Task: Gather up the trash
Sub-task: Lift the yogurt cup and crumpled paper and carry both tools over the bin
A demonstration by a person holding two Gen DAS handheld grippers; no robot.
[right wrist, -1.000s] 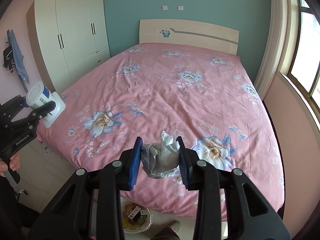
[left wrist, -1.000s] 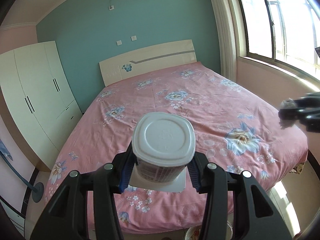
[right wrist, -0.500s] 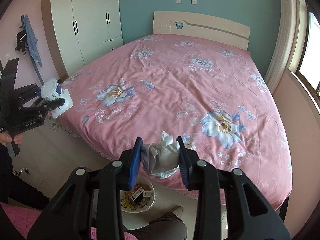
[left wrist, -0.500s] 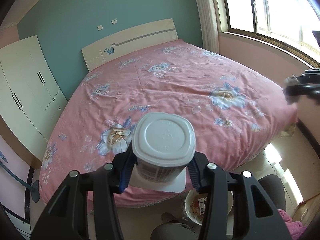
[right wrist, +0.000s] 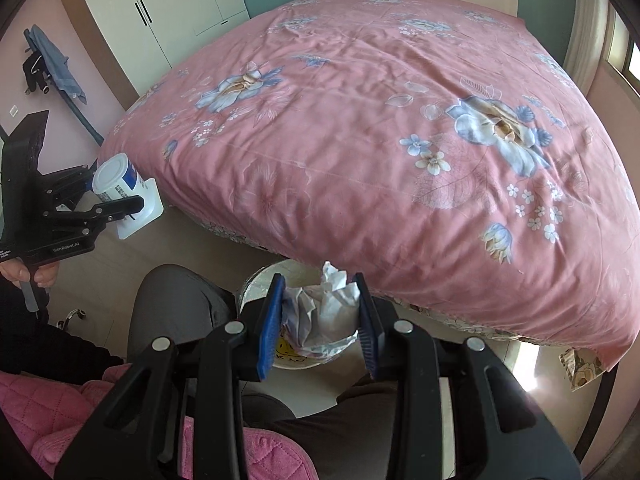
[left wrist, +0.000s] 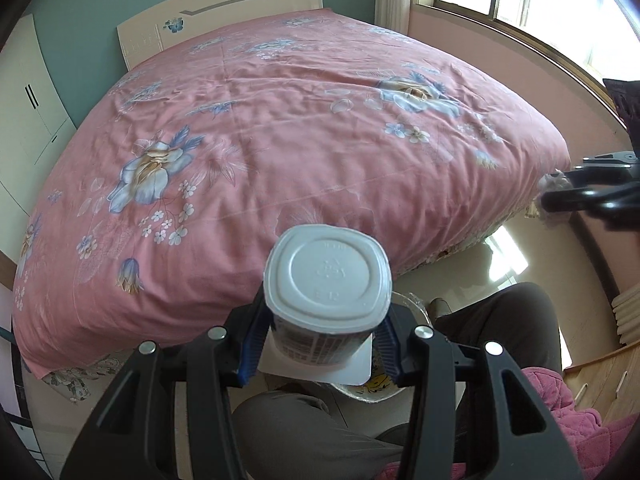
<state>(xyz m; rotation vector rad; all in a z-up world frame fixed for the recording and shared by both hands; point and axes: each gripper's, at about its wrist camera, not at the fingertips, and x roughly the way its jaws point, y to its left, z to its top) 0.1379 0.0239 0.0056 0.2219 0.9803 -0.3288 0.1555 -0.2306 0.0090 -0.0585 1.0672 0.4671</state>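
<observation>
My left gripper (left wrist: 320, 344) is shut on a white plastic yogurt cup (left wrist: 326, 280) held bottom toward the camera; it also shows in the right wrist view (right wrist: 116, 184). My right gripper (right wrist: 320, 320) is shut on a crumpled white paper wad (right wrist: 324, 304), held directly above a white trash bin (right wrist: 260, 280) on the floor between the person's knees. In the left wrist view the bin (left wrist: 412, 304) is mostly hidden behind the cup, and the right gripper (left wrist: 560, 192) shows at the right edge.
A large bed with a pink floral cover (right wrist: 380, 120) fills the view ahead. The person's legs (right wrist: 172, 308) flank the bin. A white wardrobe (right wrist: 160, 8) stands at the left, a window (left wrist: 520, 0) at the right.
Both grippers have tilted and moved down from over the bed toward the floor. The trash bin now lies under the right gripper's paper wad. Both grips are unchanged.
</observation>
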